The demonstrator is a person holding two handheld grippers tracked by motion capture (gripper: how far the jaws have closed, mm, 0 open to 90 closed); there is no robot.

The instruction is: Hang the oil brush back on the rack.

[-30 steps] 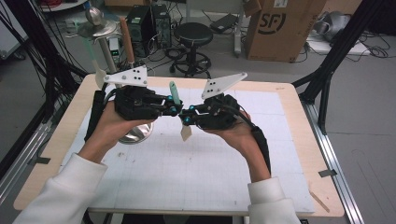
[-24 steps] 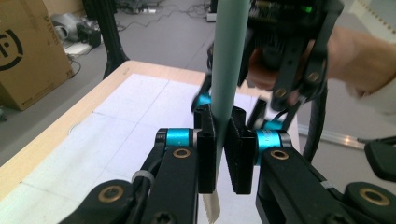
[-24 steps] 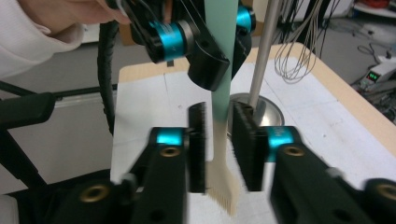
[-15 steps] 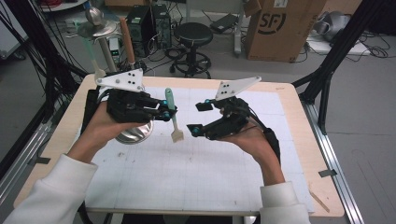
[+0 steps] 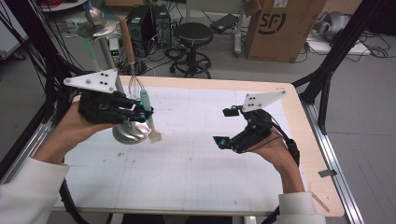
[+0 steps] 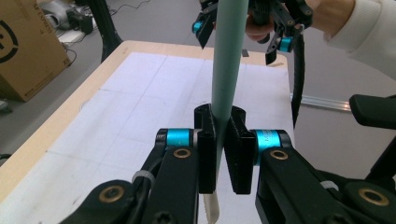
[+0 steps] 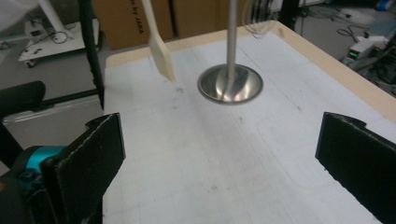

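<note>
High view: the left tool [image 5: 139,112] is closed on the pale green handle of a spatula [image 5: 148,114], which hangs almost upright above the worktop [image 5: 196,158], its cream blade low and just in front of the polished metal base [image 5: 128,134] of a utensil stand. A whisk [image 5: 134,83] hangs from that stand behind. The right tool [image 5: 225,126] is well apart, over the right half of the worktop; its jaws have just been opening and now stand wide with nothing between them.

Left gripper view: the black pads clamp the spatula's [image 6: 227,70] round, smooth, matt handle below mid-length. It looks light and stiff in the handle, probably silicone over a core. A smooth round shaft can twist or slide in flat pads, so I judge a hold near the middle, squarely across, is the safest.

Right gripper view: the blade [image 7: 161,53] is flat, thin and rounded at the corners, likely flexible and a poor place to grip. The stand's base [image 7: 229,85] is a shiny shallow dish around a slim steel post, hard and slippery. The gridded paper mat on the worktop [image 7: 224,177] is matt, with slight smudges.
</note>
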